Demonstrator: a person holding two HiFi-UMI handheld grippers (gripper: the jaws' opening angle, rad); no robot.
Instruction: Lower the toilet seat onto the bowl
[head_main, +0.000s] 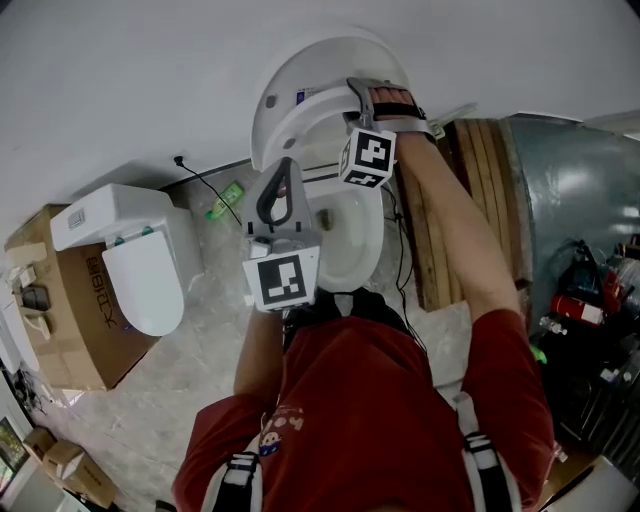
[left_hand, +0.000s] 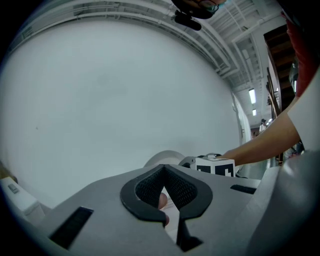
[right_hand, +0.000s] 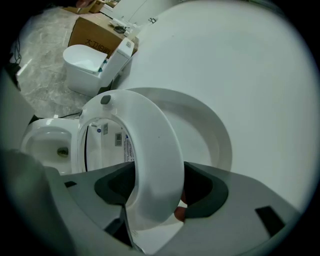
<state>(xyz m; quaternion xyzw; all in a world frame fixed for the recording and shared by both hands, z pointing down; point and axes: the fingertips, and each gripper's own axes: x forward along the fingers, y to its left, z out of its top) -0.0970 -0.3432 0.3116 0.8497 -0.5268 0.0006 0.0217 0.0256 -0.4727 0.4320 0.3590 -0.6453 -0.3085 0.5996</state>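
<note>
The white toilet seat (right_hand: 155, 150) stands raised, tilted a little off the upright lid (right_hand: 200, 130) behind it. My right gripper (right_hand: 160, 189) is shut on the seat's top rim, one jaw on each face of the ring. In the head view that gripper (head_main: 362, 97) is at the top of the seat (head_main: 292, 118), above the open bowl (head_main: 352, 240). My left gripper (head_main: 286, 168) hovers to the left in front of the bowl, apart from the toilet. Its jaws (left_hand: 163, 170) meet at the tips with nothing between them and point at the bare wall.
A second white toilet (head_main: 140, 255) stands on the floor to the left beside a cardboard box (head_main: 62, 300). Wooden planks (head_main: 470, 190) and a grey-blue panel (head_main: 580, 190) stand to the right. A green bottle (head_main: 226, 200) and a black cable lie by the wall.
</note>
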